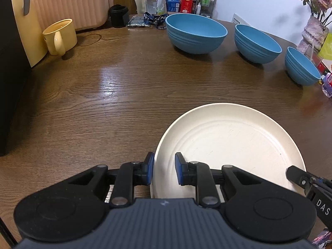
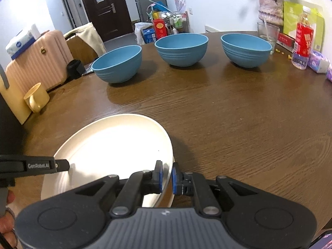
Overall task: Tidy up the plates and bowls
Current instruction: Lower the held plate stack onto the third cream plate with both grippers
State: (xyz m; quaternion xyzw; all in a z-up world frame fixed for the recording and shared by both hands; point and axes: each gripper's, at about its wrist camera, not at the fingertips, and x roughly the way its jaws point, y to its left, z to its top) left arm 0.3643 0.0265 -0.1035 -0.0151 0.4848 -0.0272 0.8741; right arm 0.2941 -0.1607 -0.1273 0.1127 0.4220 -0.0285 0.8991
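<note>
Three blue bowls (image 2: 118, 63), one cream plate (image 1: 238, 143), one yellow mug (image 1: 60, 36)

Dark wood-grain table (image 2: 238, 124). On it: 3 blue bowls (image 2: 181, 48) in a row twd far edge, apart from each other; cream plate (image 1: 238, 141) near front; yellow mug (image 1: 60, 36) far left; glass (image 2: 266, 34), bottle (image 2: 303, 43), vase (image 2: 270, 7) at right. Small yellow bits by bottle, prob. crumbs.

The cream plate's (image 1: 228, 141) near rim — hidden behind the tongs' bodies.
</note>
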